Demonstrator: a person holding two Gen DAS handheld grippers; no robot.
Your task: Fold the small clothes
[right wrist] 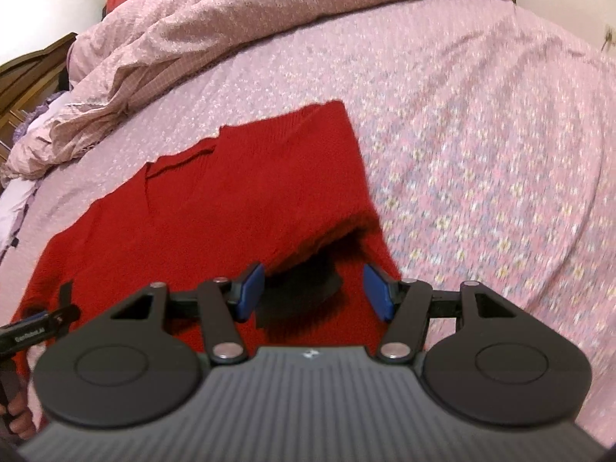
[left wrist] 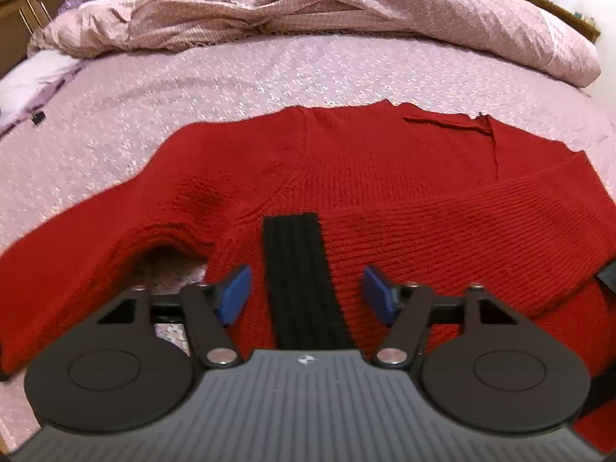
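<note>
— Pink flowered bedsheet; how stand the claws?
— Left gripper is wide open, empty, above the black cuff of the red sweater. Right gripper is open too, over a sleeve edge; the sweater lies flat mid-bed, crumpled duvet behind.

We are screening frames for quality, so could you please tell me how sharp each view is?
Left wrist view: red sweater sharp in the middle, slightly smeared at its left edge, fisheye bending the bedspread. Right wrist view: bedspread on the right clearly motion-blurred, sweater edges soft.
</note>
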